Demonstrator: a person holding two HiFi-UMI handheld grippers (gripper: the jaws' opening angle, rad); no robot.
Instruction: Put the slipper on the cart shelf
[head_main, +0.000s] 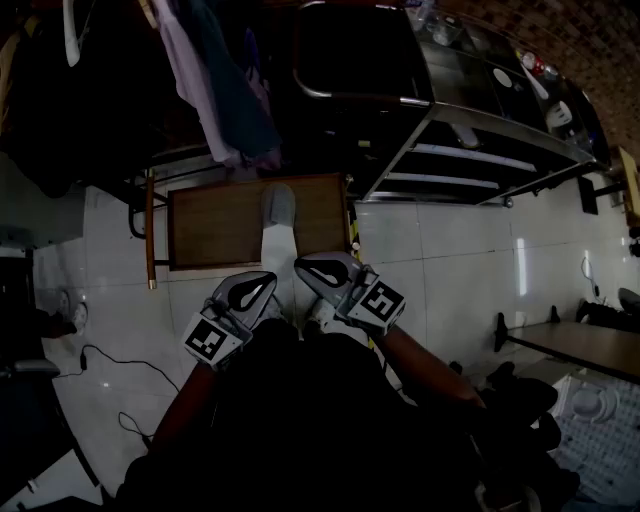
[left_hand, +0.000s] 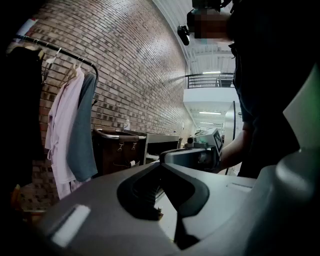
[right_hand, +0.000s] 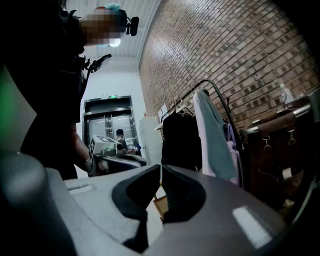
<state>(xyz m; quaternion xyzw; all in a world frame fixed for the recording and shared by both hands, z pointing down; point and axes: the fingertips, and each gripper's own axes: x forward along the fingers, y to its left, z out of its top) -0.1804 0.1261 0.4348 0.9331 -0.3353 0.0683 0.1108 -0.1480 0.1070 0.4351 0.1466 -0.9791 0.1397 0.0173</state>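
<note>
Approach step. Left gripper (head_main: 270, 279) and right gripper (head_main: 300, 266) closed, empty. Slipper (head_main: 278, 208) at 12 o'clock on table (head_main: 210, 225). Next: open, reach. Cart shelf (head_main: 450, 152) at 2 o'clock.

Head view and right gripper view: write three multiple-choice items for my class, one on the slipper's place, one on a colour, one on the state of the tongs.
1. Where does the slipper lie?
A on the wooden table
B on the cart shelf
C on the floor tiles

2. What colour is the wall?
A plain white
B green
C brown brick

3. How do the right tongs stand?
A wide open
B shut and empty
C shut on the slipper

Answers:
1 A: the slipper rests on the brown table top.
2 C: rows of bricks show.
3 B: the tips meet with nothing between them.
</note>
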